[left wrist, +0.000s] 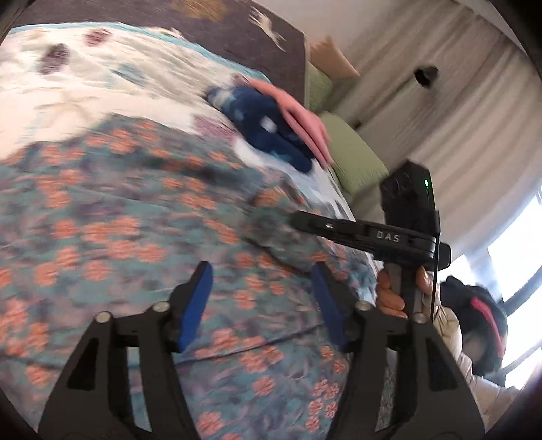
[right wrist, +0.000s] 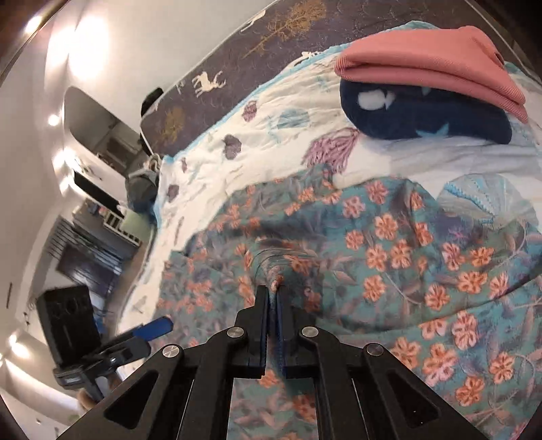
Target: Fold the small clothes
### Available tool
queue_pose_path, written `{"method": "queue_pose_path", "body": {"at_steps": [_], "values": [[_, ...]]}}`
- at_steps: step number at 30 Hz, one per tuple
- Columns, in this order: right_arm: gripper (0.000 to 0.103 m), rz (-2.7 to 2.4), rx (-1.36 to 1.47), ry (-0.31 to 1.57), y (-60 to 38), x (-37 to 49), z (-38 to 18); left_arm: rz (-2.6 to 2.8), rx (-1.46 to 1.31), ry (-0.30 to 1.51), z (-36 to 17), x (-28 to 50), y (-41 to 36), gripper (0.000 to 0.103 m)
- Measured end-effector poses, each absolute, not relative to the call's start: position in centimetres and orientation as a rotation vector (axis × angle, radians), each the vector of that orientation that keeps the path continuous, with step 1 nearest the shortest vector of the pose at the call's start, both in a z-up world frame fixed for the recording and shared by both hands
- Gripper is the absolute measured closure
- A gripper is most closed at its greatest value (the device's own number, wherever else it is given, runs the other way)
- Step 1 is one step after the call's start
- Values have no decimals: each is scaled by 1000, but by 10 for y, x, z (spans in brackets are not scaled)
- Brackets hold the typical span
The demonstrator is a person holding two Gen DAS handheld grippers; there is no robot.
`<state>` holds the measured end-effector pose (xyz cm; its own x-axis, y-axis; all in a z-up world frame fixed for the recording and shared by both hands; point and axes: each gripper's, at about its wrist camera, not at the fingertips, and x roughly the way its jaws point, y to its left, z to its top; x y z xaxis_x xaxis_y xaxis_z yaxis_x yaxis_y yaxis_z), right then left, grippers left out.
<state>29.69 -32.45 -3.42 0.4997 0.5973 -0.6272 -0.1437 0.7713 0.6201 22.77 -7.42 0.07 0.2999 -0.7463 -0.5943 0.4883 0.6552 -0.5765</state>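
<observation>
Lying spread over the quilt (right wrist: 210, 169) on the bed, the floral cloth (right wrist: 389, 243) filled the lower part of both views, teal with orange flowers, its near part rumpled into a ridge. The right gripper (right wrist: 273, 298) had its blue pads pressed together on a pinched fold of that cloth, a small tuft of fabric poking out just past the tips. The left gripper (left wrist: 262, 281) hovered over the same cloth with its fingers (left wrist: 196, 304) spread wide and nothing between them; the left view was blurred. In the right view the left gripper showed at the lower left, off the cloth's edge. Beyond the cloth, two folded pieces were stacked on the quilt: a navy piece (right wrist: 423, 111) with pale marks below, a pink piece (right wrist: 433, 61) resting on top of it. A dark blanket (right wrist: 305, 30) with deer and tree prints lay past the quilt, and pale curtains (left wrist: 440, 101) hung behind the bed.
</observation>
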Motion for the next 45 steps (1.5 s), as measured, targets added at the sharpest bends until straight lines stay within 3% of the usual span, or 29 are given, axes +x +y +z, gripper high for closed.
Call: {"method": "queue_pose_path", "body": {"at_steps": [9, 10, 11, 12, 20, 24, 25, 27, 28, 29, 33, 35, 37, 39, 41, 45], "values": [[96, 469, 597, 953, -337, 290, -46, -856, -190, 1036, -28, 258, -154, 41], [95, 462, 599, 955, -340, 289, -46, -873, -204, 1031, -28, 258, -156, 63], [88, 444, 599, 963, -344, 288, -46, -884, -214, 1033, -27, 258, -156, 98], [82, 419, 600, 967, -348, 286, -45, -885, -228, 1035, -24, 257, -154, 102], [61, 279, 429, 816, -373, 223, -4, -834, -395, 905, 39, 211, -76, 102], [55, 231, 359, 789, -380, 186, 3, -893, -475, 953, 40, 172, -44, 102], [54, 215, 342, 788, -381, 181, 4, -897, -473, 968, 35, 163, -40, 101], [51, 184, 297, 797, -382, 168, -1, -852, -414, 991, 26, 158, -38, 85], [51, 172, 280, 806, -381, 164, -3, -807, -385, 995, 22, 159, -38, 67], [51, 163, 268, 814, -380, 162, -5, -760, -362, 995, 18, 162, -41, 58], [51, 156, 265, 837, -376, 152, -16, -771, -333, 1009, 6, 191, -64, 44], [50, 167, 279, 827, -374, 147, -15, -808, -327, 1042, -3, 209, -80, 30], [48, 171, 283, 817, -372, 145, -15, -769, -320, 1087, -18, 231, -98, 30], [47, 151, 276, 806, -374, 141, -12, -771, -358, 1142, -31, 243, -108, 35], [46, 121, 271, 798, -378, 136, -11, -835, -423, 1175, -31, 246, -115, 96], [46, 51, 253, 783, -391, 125, -8, -899, -487, 1016, 30, 232, -93, 95]]}}
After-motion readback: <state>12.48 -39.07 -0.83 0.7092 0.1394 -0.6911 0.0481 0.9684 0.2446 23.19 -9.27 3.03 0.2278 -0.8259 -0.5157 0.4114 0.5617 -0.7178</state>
